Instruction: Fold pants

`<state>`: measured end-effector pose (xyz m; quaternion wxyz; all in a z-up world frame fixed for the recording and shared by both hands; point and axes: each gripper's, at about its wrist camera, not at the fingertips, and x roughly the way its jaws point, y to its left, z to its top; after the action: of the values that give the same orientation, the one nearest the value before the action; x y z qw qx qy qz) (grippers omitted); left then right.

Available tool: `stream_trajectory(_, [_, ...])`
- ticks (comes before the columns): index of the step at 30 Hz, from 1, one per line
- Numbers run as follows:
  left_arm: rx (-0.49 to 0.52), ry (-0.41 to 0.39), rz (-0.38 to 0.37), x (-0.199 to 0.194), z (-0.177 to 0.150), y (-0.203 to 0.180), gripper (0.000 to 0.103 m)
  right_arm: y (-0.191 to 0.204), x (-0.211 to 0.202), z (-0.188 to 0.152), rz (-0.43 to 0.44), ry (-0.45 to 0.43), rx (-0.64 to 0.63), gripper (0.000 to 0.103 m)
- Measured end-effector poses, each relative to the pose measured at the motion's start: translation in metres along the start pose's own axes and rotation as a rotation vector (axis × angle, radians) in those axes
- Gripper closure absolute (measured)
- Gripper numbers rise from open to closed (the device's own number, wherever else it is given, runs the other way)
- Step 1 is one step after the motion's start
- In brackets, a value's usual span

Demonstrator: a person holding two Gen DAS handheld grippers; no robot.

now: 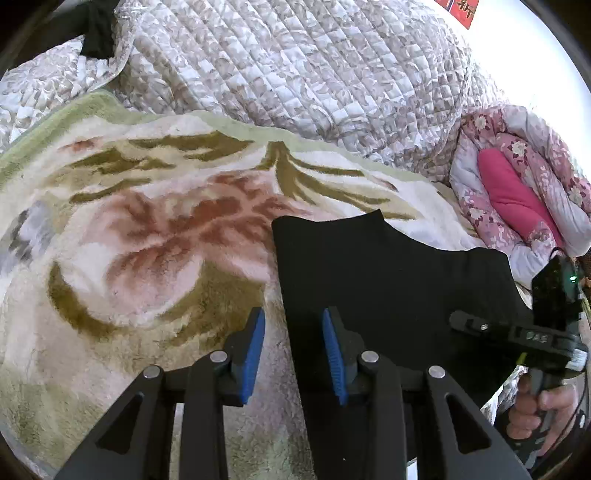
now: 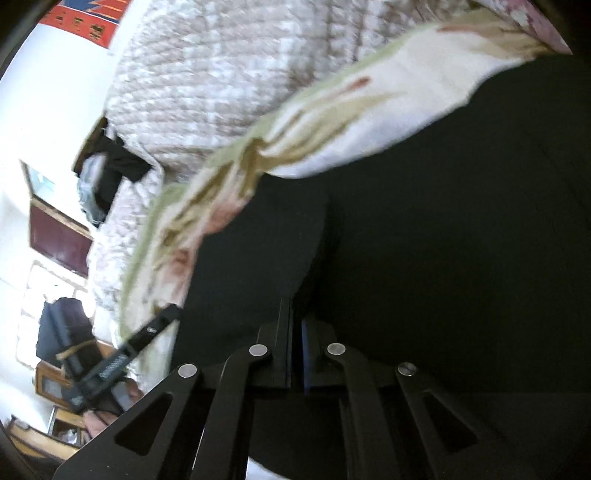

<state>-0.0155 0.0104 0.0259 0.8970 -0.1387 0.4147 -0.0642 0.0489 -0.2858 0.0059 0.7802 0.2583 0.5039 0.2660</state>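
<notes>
Black pants point(image 1: 388, 280) lie flat on a plush floral blanket point(image 1: 147, 229). My left gripper point(image 1: 293, 339) is open at the pants' left edge: one blue pad is over the blanket, the other over the black cloth, and neither presses on it. My right gripper point(image 1: 461, 321) sits at the pants' right edge, held by a hand point(image 1: 543, 410). In the right wrist view, the right gripper point(image 2: 296, 325) has its jaws together, tips sunk in the black pants point(image 2: 443, 240), with a fold of cloth raised just ahead. The left gripper point(image 2: 162, 325) shows at the left.
A quilted grey-white bedspread point(image 1: 295, 55) is bunched behind the blanket. A pink floral duvet with a pink pillow point(image 1: 517, 195) lies at the right. A dark garment point(image 1: 98, 29) hangs at the far left. Wooden furniture point(image 2: 55, 391) stands beyond the bed.
</notes>
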Motion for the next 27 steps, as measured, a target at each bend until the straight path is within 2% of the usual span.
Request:
stream_trajectory(4, [0.019,-0.001,-0.004,-0.001,-0.001,-0.004,0.068,0.016,-0.005,0.000,-0.051,-0.039,-0.080,0.101])
stream_trajectory(9, [0.019,0.001,0.001,0.000,-0.002,-0.004,0.068,0.010,-0.012,0.000,-0.061,-0.069,-0.066,0.101])
stream_trajectory(12, [0.022,0.008,-0.002,0.001,-0.002,-0.003,0.068,0.004,-0.007,0.001,-0.080,-0.051,-0.038,0.101])
stream_trajectory(15, [0.032,0.007,-0.006,0.001,-0.003,-0.006,0.068,0.011,-0.008,0.001,-0.102,-0.054,-0.079,0.100])
stream_trajectory(17, [0.043,-0.001,-0.002,0.000,-0.003,-0.008,0.068,0.012,-0.013,0.002,-0.148,-0.080,-0.082,0.100])
stream_trajectory(20, [0.044,-0.014,-0.012,-0.003,-0.002,-0.010,0.068,0.019,-0.031,0.006,-0.253,-0.178,-0.147,0.100])
stream_trajectory(22, [0.055,-0.022,-0.034,-0.004,0.000,-0.015,0.068,0.026,-0.036,0.006,-0.224,-0.200,-0.176,0.100])
stream_trajectory(25, [0.082,-0.014,-0.068,0.001,0.002,-0.026,0.068,0.034,-0.022,0.003,-0.197,-0.142,-0.222,0.100])
stream_trajectory(27, [0.094,0.015,-0.083,0.010,0.002,-0.031,0.068,0.032,-0.002,-0.001,-0.241,-0.042,-0.233,0.100])
